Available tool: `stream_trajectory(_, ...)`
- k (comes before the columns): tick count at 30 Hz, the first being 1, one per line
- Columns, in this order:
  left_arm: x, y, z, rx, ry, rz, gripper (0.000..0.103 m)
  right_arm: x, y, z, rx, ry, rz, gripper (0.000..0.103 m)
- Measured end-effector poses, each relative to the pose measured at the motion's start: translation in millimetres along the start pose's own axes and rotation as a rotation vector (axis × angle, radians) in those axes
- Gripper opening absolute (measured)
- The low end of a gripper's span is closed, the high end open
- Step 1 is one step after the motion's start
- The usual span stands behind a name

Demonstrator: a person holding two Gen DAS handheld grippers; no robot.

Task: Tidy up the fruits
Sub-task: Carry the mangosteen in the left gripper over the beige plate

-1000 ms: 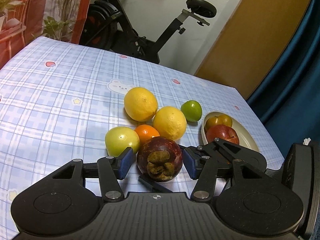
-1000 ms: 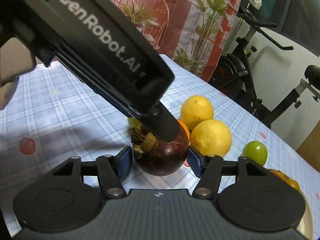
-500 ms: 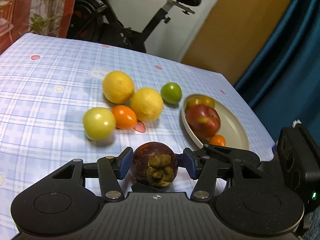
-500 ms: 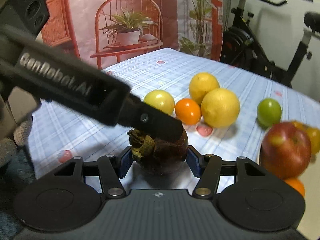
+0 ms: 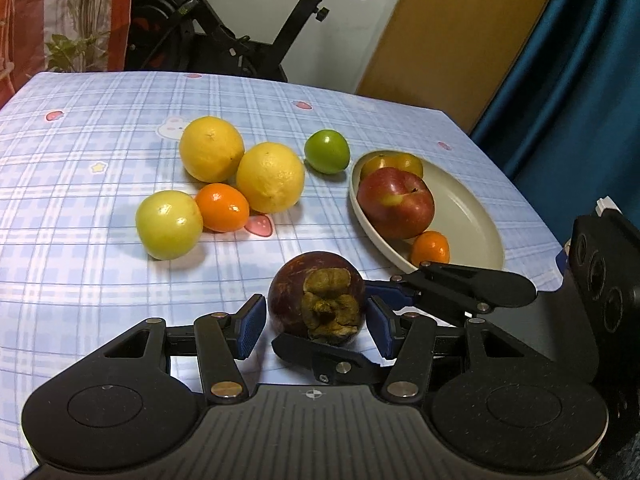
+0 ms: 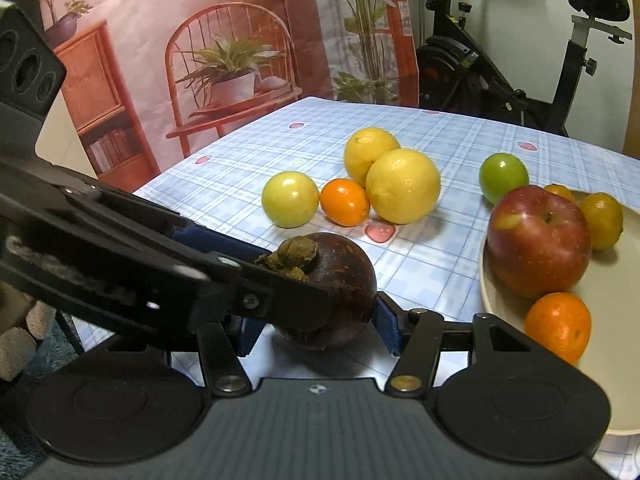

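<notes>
Purple mangosteen [image 5: 316, 298] between pads of both claws, left claw [image 5: 316, 326] and right claw [image 6: 316, 330].

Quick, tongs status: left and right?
Left tongs: around the mangosteen, grip cannot be told.
Right tongs: closed on the mangosteen.

In the right wrist view the left claw [image 6: 256, 280] covers the mangosteen's [image 6: 344, 272] near left side, so its grip there cannot be told. The plate [image 6: 616, 312] runs off the right edge, and the apple [image 6: 538, 240] hides part of the fruit behind it.
</notes>
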State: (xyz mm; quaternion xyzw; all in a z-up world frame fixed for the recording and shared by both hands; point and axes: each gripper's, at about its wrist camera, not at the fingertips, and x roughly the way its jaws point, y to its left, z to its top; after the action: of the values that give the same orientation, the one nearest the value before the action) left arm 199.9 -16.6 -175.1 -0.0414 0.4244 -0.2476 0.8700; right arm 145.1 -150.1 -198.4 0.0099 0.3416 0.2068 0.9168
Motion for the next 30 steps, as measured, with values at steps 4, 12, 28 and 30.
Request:
stream_trajectory(4,4,0,4,-0.015,-0.005,0.006,0.058,-1,-4,-2,0.007,-0.014,-0.004,0.060)
stream_trajectory(12,12,3,12,-0.059,-0.008,0.004,0.058,-7,-6,-4,0.005,-0.064,-0.028,0.061)
stream_trajectory(28,24,4,19,-0.053,-0.006,-0.006,0.058,-6,-10,1,0.006,-0.117,-0.079,0.061)
stream_trajectory(30,26,3,19,-0.051,-0.006,-0.008,0.058,-4,-9,2,-0.001,-0.110,-0.081,0.063)
